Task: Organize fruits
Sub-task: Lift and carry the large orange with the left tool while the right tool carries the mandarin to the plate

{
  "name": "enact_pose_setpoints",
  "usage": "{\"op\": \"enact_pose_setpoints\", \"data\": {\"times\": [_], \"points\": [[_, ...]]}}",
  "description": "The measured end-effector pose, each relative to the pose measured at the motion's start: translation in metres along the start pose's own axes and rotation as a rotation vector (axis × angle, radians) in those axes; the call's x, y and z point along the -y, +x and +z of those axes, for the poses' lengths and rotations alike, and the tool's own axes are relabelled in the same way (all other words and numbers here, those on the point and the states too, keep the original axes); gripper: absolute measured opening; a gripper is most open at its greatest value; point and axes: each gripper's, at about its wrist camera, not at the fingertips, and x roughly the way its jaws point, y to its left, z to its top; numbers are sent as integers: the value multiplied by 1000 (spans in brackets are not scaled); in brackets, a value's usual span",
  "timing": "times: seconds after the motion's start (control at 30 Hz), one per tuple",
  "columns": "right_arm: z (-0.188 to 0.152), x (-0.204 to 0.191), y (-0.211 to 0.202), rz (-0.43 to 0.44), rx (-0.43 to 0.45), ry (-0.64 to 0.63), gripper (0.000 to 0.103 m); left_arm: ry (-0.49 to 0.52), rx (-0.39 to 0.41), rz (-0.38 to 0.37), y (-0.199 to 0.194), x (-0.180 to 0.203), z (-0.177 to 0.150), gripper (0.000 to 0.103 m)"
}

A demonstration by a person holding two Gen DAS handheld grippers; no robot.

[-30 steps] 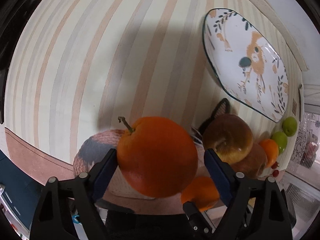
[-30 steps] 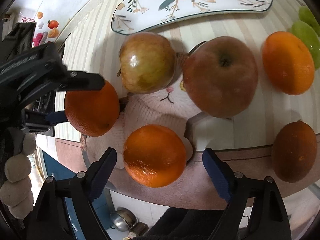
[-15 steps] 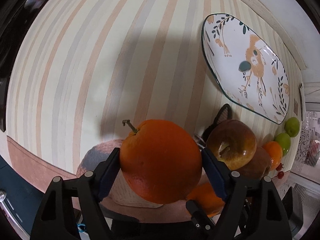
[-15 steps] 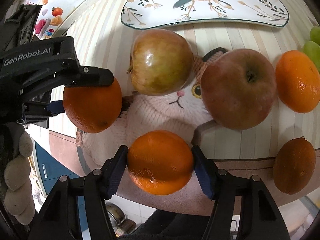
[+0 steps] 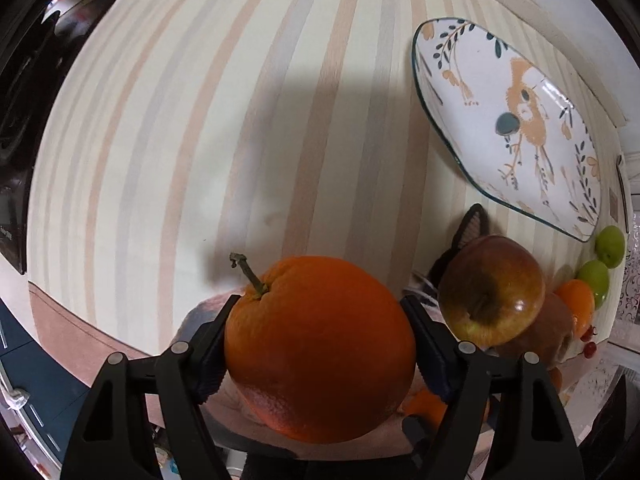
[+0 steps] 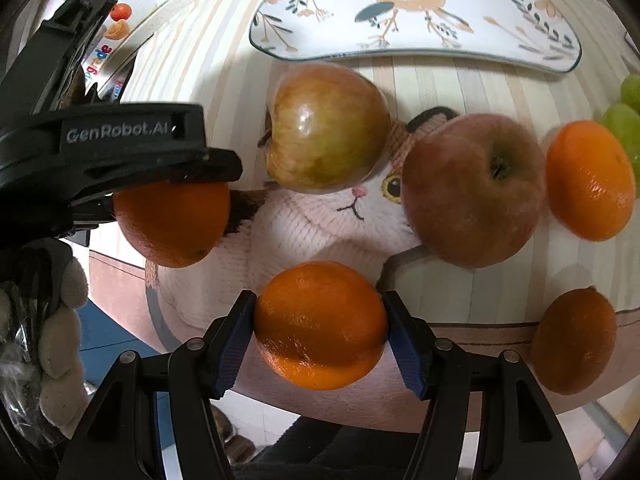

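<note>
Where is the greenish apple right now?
Right wrist view, upper centre: the greenish apple sits on the cat mat, just below the plate, left of the red apple.

Right hand-held gripper [image 6: 320, 332]: blue pads pressed on both sides of an orange [image 6: 320, 324] at the near edge of the table [image 6: 460, 92]. Left hand-held gripper [image 6: 160, 184] clamps a 2nd orange [image 6: 172, 224] w/ jaws closing. Two apples [image 6: 326, 126] [image 6: 472, 190] rest on a knitted cat mat [image 6: 320, 224]. Patterned plate [image 6: 416, 12] sits behind. Two more oranges [image 6: 588, 180] [image 6: 574, 340] lie at right.
</note>
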Motion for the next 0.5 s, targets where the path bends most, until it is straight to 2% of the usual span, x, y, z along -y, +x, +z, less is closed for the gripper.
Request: {"op": "enact_pose_setpoints", "data": {"times": [0.1,0.27,0.37,0.5], "points": [[2,2,-12,25,5,-1,66,7,21,-10,-13,1,-3,76],[19,15,-60,101,53,16,66,7,60,-77,-52,-3,-4,76],[41,27,-98,131,120,40,66,17,87,-128,-78,11,9,76],[92,54,-131,146,198,105,66,59,112,-159,-98,35,40,76]]}}
